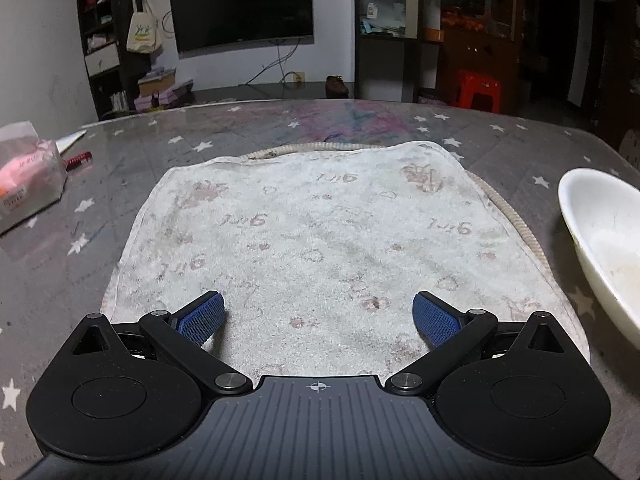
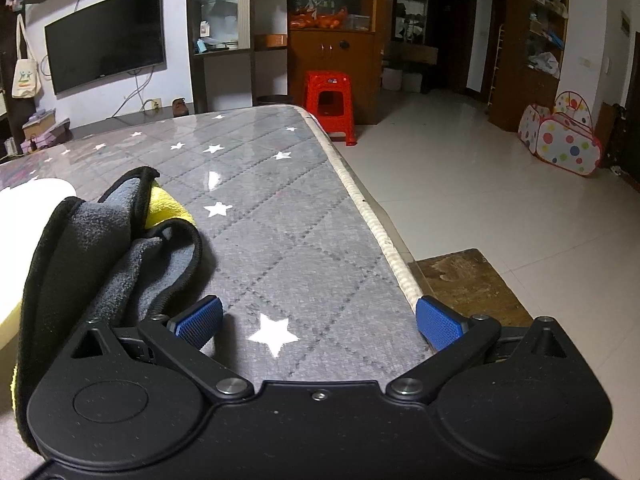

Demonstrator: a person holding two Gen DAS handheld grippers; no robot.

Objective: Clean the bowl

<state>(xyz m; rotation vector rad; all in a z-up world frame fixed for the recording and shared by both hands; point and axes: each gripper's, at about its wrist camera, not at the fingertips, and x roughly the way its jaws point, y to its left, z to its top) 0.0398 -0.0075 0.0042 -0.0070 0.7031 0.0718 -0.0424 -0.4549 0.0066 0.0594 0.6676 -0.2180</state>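
Grey with white stars, the table [image 1: 132, 184] fills both views, in a living room with a dark TV [image 1: 240, 4] on the wall. Nothing is being cleaned yet, so this looks like the very start. The left gripper [image 1: 319, 318] hangs over a pale towel [image 1: 320, 232], fingers wide apart and holding nothing. The white bowl [image 1: 604, 248] sits on the table just right of the towel and looks a bit dirty inside. The right gripper [image 2: 319, 322] is wide open and empty too. A grey and yellow cloth [image 2: 120, 248] lies just left of it, by the bowl. Next, I think, one gripper must pinch the cloth and the other must steady the bowl. The towel shows the upside-down word "girl".
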